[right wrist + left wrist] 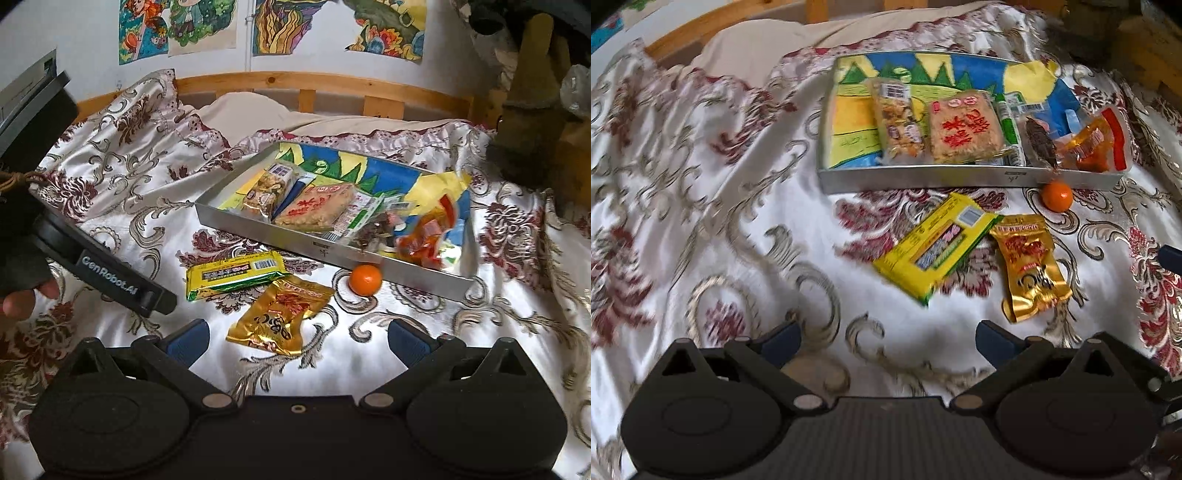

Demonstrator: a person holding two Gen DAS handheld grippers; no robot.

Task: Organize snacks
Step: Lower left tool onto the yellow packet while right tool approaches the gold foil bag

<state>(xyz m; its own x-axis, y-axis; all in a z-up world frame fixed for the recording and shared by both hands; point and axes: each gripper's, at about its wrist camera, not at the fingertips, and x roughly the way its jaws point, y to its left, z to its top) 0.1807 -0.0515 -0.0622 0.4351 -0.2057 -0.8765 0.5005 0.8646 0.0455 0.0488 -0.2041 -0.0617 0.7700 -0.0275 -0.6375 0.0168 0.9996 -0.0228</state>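
Left gripper [888,341]: fingers spread, nothing held, above the bedspread [701,184].
Right gripper [298,339]: fingers spread, empty, just short of the gold packet [279,317].
Tray [258,236]: metal, far right; several snack packets lie inside.
Loose snacks: yellow bar [236,277], gold packet and orange ball [365,279] lie near the tray's front wall.

Both grippers hang empty with jaws spread wide, the left gripper [888,341] and the right gripper [298,341], a gloved hand [18,258] gripping the left one's handle.
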